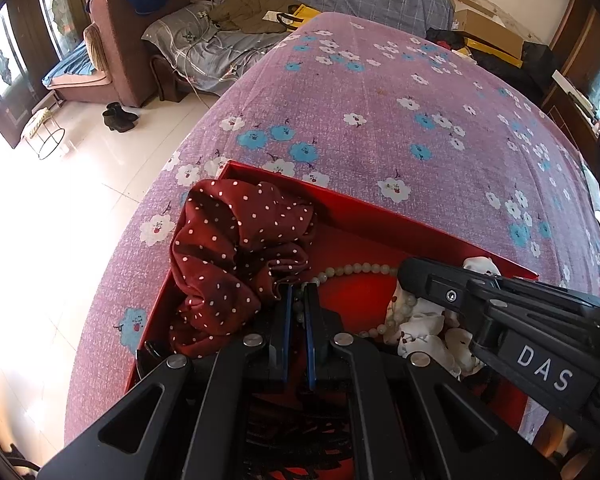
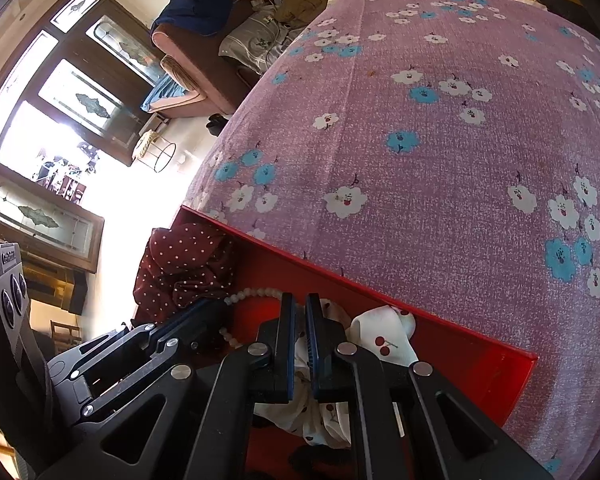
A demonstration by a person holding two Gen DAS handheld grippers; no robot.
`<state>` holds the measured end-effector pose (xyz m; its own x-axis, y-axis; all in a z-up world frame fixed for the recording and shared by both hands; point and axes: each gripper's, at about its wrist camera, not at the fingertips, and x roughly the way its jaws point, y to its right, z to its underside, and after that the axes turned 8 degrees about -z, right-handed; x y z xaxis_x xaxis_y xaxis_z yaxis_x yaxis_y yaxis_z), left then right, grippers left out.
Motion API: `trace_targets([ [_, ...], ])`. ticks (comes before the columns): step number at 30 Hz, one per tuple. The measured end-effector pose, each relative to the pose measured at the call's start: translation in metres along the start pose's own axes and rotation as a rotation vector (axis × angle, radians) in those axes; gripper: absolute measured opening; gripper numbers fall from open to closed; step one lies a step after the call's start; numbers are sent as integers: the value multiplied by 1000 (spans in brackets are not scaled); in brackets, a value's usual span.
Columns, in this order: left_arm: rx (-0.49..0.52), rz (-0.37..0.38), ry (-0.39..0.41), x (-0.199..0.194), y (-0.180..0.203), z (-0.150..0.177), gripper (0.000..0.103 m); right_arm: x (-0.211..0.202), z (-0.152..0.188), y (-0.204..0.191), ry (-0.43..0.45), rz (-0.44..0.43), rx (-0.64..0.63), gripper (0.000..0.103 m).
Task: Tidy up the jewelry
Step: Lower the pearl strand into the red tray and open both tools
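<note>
A red box (image 1: 380, 208) sits on the floral purple tablecloth (image 1: 380, 120). Inside lie a dark red polka-dot scrunchie (image 1: 236, 252), a pale bead bracelet (image 1: 356, 269) and a white cherry-print scrunchie (image 1: 424, 332). My left gripper (image 1: 299, 300) is nearly shut, its jaws pinching the bead bracelet beside the red scrunchie. My right gripper (image 2: 299, 316) is nearly shut on the white cherry-print scrunchie (image 2: 388, 336) inside the box (image 2: 460, 344). The beads (image 2: 256, 293) and the red scrunchie (image 2: 184, 264) lie left of it. The right gripper crosses the left wrist view (image 1: 500, 312).
The tablecloth (image 2: 440, 140) stretches far beyond the box. A brown sofa (image 1: 116, 40) with bedding, dark shoes (image 1: 118, 116) and a wire stool (image 1: 44, 136) stand on the tiled floor to the left. Cardboard boxes (image 1: 488, 32) lie past the far edge.
</note>
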<state>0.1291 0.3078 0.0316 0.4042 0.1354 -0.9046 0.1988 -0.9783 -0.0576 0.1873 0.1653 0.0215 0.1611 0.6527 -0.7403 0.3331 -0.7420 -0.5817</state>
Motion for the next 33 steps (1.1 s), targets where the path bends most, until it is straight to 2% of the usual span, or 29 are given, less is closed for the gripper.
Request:
trace_targets([
  [26, -1, -15, -2, -3, 1, 1, 6, -9, 1, 1, 21, 1, -3, 8],
  [27, -2, -16, -4, -5, 0, 1, 8, -11, 2, 1, 27, 0, -3, 11],
  [28, -3, -13, -5, -8, 0, 1, 11, -14, 2, 0, 33, -2, -4, 18],
  [29, -6, -9, -4, -12, 0, 2, 19, -18, 4, -1, 39, -3, -3, 23],
  [30, -10, -3, -1, -16, -1, 2, 28, -23, 6, -1, 51, -4, -2, 32],
  [33, -24, -7, 16, -31, -1, 5, 44, -34, 8, -2, 70, -17, 5, 35],
])
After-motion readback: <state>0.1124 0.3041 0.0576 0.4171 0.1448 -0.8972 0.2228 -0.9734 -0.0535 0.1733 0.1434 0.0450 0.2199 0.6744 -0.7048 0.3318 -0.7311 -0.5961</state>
